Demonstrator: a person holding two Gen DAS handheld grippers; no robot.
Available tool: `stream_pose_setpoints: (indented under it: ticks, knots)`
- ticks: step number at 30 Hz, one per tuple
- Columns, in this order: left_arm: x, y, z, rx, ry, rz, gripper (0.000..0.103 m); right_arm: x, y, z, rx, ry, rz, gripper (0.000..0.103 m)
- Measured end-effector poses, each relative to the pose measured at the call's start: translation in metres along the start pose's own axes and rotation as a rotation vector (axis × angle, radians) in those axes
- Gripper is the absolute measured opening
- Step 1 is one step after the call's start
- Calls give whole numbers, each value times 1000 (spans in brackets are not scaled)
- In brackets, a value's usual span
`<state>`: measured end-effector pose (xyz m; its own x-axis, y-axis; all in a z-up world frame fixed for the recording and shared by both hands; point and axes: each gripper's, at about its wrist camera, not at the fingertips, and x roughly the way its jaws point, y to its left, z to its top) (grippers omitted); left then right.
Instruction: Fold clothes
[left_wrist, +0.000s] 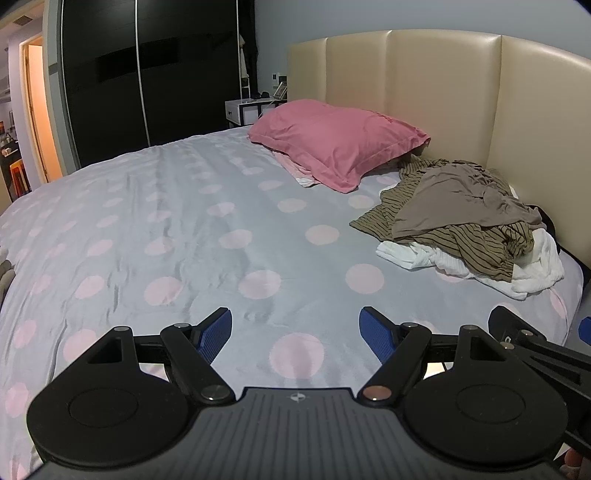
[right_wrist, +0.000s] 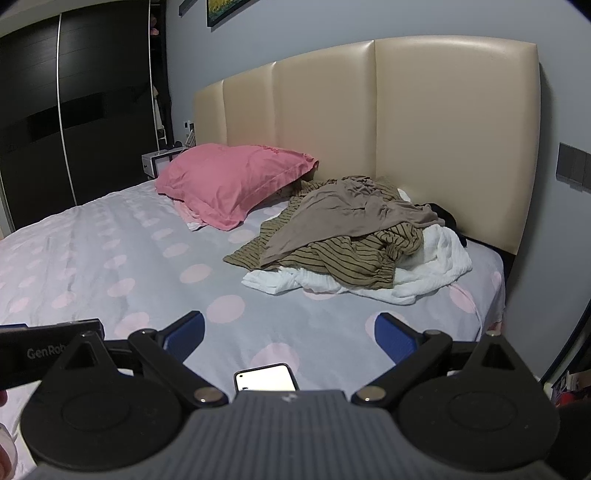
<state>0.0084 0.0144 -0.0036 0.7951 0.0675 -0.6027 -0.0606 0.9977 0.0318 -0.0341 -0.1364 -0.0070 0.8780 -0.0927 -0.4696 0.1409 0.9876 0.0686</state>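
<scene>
Both grippers held low over the near part of the bed, above the grey bedsheet with pink dots (left_wrist: 155, 206). Left gripper (left_wrist: 295, 334) spread wide, blue pads (left_wrist: 216, 334) well apart, nothing between them but bare sheet. Right gripper (right_wrist: 290, 334) also spread wide, blue pads (right_wrist: 395, 341) far from each other, gripping nothing. Seen at the far right edge of the left wrist view: a black part of the right gripper, just beside the left one.

Unfolded and heaped near the headboard, on the right side of the bed: the pile of clothes (right_wrist: 354, 240). On top, a plain taupe garment (right_wrist: 332, 218), crumpled. Under it, an olive garment with dark stripes (right_wrist: 354, 262), with a gathered cuff hanging toward the front. At the bottom, a white garment (right_wrist: 428, 266), spread on the sheet and reaching toward the bed edge. Behind the pile, a small piece of black cloth (right_wrist: 443, 214) against the beige padded headboard (right_wrist: 443, 122).

Left of the pile, close to it, a pink pillow (right_wrist: 232, 181), resting on something pale pink and white. On the sheet just in front of the right gripper, a smartphone (right_wrist: 266, 376) with lit screen, partly hidden by the gripper body. Dark wardrobe (left_wrist: 147, 74) beyond the far side of the bed.
</scene>
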Motion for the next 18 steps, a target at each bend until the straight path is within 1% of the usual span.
stream_pose_setpoints:
  ticks: [5,10,12,14,16,18]
  knots:
    - [7,-1,5,21,6,9,76,5,-1,1,-8,9,-1,99]
    - [22,9,17,19,34,8,76,18,-10,14,3,59,24,99]
    - [29,16,21,24,45,11,76,29,-15,23,2,90,57,99]
    - [37,25,23,29,53,27,76,42,-22,35,-2,129,129,99]
    - [48,37,25,33,67,54,76,57,-31,49,-13,140,199,98]
    - [59,51,24,28,83,83,76,75,-34,62,-67,142,220,98]
